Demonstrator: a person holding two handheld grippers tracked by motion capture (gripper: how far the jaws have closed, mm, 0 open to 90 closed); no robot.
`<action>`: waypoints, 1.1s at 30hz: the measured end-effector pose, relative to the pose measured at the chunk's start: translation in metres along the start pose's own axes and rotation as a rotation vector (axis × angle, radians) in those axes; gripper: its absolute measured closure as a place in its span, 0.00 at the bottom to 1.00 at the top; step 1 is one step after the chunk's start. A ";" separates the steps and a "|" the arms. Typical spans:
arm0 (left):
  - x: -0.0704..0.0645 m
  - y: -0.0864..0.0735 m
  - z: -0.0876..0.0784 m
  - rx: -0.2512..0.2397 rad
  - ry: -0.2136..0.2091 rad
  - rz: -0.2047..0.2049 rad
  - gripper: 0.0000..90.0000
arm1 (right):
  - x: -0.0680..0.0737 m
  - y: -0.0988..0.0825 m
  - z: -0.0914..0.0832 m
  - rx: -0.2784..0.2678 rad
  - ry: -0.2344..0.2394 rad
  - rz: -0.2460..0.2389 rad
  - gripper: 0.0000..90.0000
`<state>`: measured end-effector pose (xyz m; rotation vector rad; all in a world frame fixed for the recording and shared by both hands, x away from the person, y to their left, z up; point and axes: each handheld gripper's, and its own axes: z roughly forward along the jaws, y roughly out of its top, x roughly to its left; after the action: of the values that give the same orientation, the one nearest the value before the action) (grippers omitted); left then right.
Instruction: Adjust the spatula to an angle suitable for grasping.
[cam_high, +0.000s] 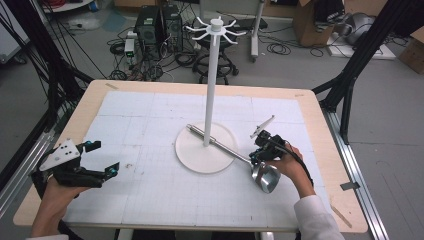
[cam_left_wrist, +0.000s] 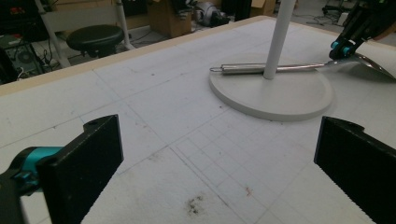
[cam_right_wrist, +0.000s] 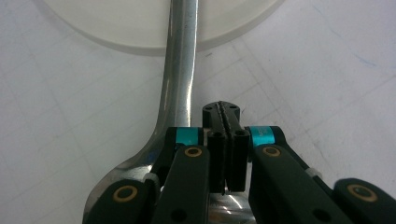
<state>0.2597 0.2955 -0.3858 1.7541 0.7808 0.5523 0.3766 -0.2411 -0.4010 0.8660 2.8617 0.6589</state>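
Note:
A steel ladle (cam_high: 225, 146) lies across the round base (cam_high: 200, 159) of a white hook stand (cam_high: 213, 75), its bowl (cam_high: 265, 177) on the mat to the right. My right gripper (cam_high: 255, 157) is shut, tips down at the ladle's neck. In the right gripper view its jaws (cam_right_wrist: 221, 109) are pressed together with nothing between them, and the ladle handle (cam_right_wrist: 180, 70) runs just left of them. My left gripper (cam_high: 106, 157) rests open at the table's left, well away from the stand. In the left gripper view its jaws (cam_left_wrist: 219, 140) stand wide apart, facing the ladle (cam_left_wrist: 261, 68) and base (cam_left_wrist: 280, 100).
A white gridded mat (cam_high: 150, 115) covers the wooden table (cam_high: 90, 100). The stand's pole rises high, with hooks (cam_high: 216, 27) at its top. Beyond the far edge are a stool (cam_high: 212, 62), computers and cables on the floor. Black frame legs (cam_high: 350, 75) stand at the right.

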 end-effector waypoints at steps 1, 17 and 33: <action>0.000 0.000 0.000 0.002 -0.002 0.003 0.02 | 0.000 0.000 0.000 0.000 0.000 0.000 1.00; 0.000 0.001 0.003 -0.001 -0.006 0.001 0.02 | 0.008 -0.018 -0.008 0.021 0.001 -0.006 1.00; 0.000 0.003 0.001 -0.006 -0.005 0.002 0.02 | 0.015 -0.028 -0.014 0.044 0.005 -0.008 1.00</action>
<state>0.2610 0.2940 -0.3838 1.7501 0.7737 0.5512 0.3469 -0.2586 -0.3993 0.8589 2.8927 0.5998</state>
